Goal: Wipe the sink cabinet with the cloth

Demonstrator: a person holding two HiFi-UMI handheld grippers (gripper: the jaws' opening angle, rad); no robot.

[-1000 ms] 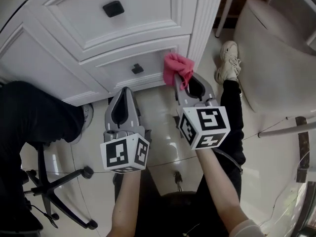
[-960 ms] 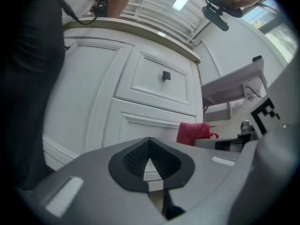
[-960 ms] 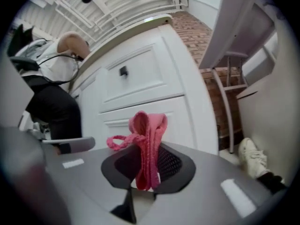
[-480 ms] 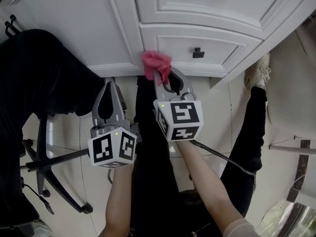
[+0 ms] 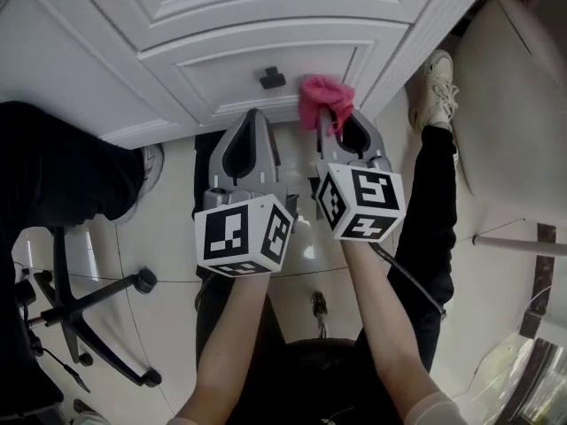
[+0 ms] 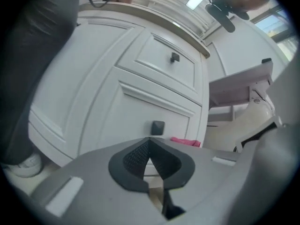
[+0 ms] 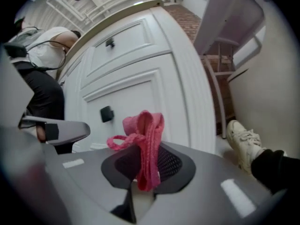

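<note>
Grippers, two: our right gripper (image 5: 336, 129) pinches one pink cloth (image 5: 323, 101) ahead, at the sink cabinet (image 5: 106, 51); our left gripper (image 5: 252, 124), alongside, closed, empty.

Glossy tile floor (image 5: 168, 237) bears the sink cabinet (image 5: 89, 51) and a wheeled chair (image 5: 64, 282).

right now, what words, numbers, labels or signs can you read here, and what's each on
None: no readable words, numbers or brands in any view.
Black-and-white square patterns, not text: on the left white marker cube and the right white marker cube.
The white sink cabinet and pink cloth show no print.
</note>
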